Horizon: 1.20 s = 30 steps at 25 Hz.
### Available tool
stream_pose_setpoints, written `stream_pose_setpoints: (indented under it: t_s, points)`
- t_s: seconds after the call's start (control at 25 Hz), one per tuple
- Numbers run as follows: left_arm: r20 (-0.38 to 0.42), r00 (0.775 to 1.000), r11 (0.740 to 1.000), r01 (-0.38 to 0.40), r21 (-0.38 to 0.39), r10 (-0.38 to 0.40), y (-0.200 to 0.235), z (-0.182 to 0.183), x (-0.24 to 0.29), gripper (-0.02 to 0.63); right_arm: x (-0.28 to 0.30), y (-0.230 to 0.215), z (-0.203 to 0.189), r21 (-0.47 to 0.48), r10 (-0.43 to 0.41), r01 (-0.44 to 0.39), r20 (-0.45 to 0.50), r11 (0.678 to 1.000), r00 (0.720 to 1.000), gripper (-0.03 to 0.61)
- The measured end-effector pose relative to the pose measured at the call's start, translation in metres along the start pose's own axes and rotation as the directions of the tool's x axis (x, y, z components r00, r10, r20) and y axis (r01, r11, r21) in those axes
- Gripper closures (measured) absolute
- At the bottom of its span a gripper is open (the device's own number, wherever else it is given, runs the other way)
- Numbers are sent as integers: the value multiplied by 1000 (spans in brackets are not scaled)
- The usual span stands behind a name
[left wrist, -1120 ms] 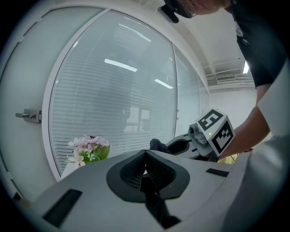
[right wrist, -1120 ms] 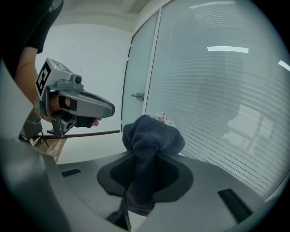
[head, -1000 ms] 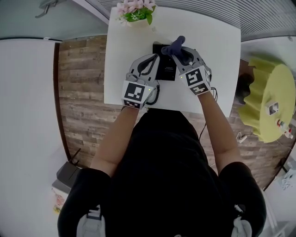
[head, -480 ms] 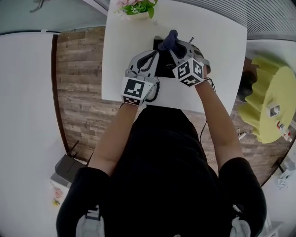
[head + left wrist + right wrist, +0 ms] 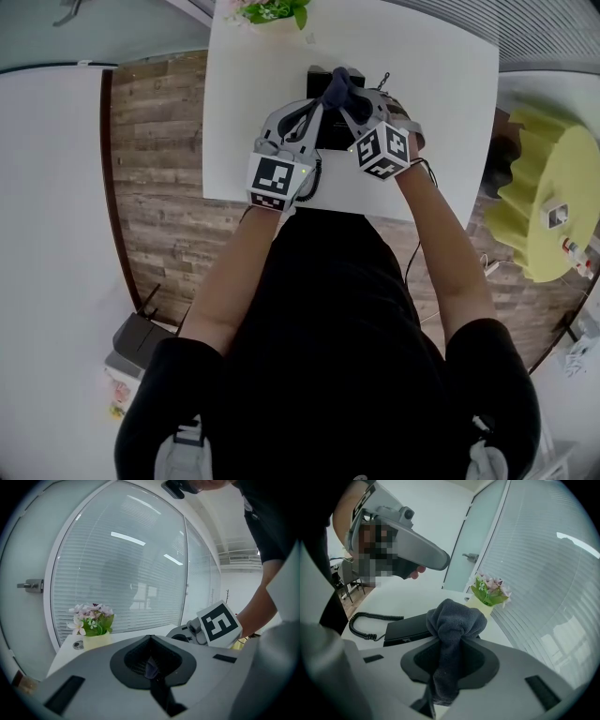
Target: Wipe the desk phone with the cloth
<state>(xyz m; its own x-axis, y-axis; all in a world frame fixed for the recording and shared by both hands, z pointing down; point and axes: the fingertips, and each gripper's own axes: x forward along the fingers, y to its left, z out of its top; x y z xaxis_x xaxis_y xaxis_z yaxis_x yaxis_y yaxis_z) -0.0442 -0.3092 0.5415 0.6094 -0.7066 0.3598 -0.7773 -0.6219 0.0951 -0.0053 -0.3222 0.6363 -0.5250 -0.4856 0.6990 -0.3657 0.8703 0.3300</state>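
1. White table point(image 5: 246, 122) stood on a plank floor point(image 5: 155, 187).
2. Left gripper point(image 5: 309, 106) – jaws pressed together, empty – sat at the phone's point(image 5: 405, 627) left edge.
3. Right gripper point(image 5: 350, 101) clamped the cloth point(image 5: 454, 623), bunched above the phone; the cord point(image 5: 363, 623) lay coiled beside it.
4. Flowers point(image 5: 490, 588) stood at the far edge.

The head camera is looking steeply down from above the person onto the white table point(image 5: 441, 103), whose far edge is lying at the top. The left gripper point(image 5: 312, 111) camera is sitting low behind its jaws, facing across the table toward the blinds point(image 5: 117, 573). The right gripper point(image 5: 347, 94) camera is facing the same far corner, with the cloth point(image 5: 452, 639) close before its lens. All three are sharing the potted flowers point(image 5: 270, 11), and the left one is also catching the right gripper's marker cube point(image 5: 219, 623).
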Motion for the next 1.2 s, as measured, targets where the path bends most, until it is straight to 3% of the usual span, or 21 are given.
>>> stream_pose_setpoints:
  t_s: [1.2]
  points:
    - [-19,1000,1000,-10,17,10,-29,-22,-31,604,-14,98,-37,-51,95,-99,-76,994,993,473]
